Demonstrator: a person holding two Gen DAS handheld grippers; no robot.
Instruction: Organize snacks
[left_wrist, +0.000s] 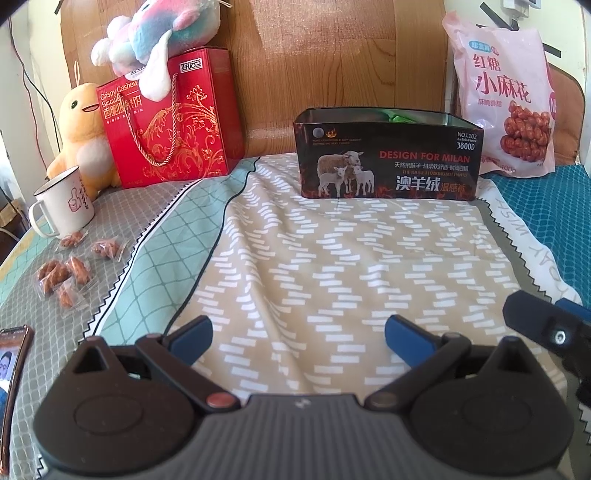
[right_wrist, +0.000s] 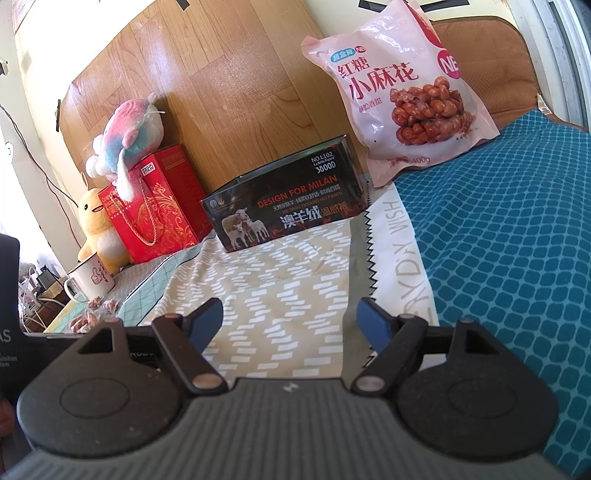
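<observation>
Wrapped snacks (left_wrist: 70, 271) left of empty jaws

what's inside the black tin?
The black tin has no lid on. From the left wrist view, only a bit of something green shows above its rim near the back wall. The front wall hides everything lower; the right wrist view shows none of the interior.

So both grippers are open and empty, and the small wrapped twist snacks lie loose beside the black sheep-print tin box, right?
Not quite. The small wrapped twist snacks lie beside the white enamel mug, far left of the black sheep-print tin box, as the left wrist view shows. The left gripper and right gripper are open and empty.
</observation>
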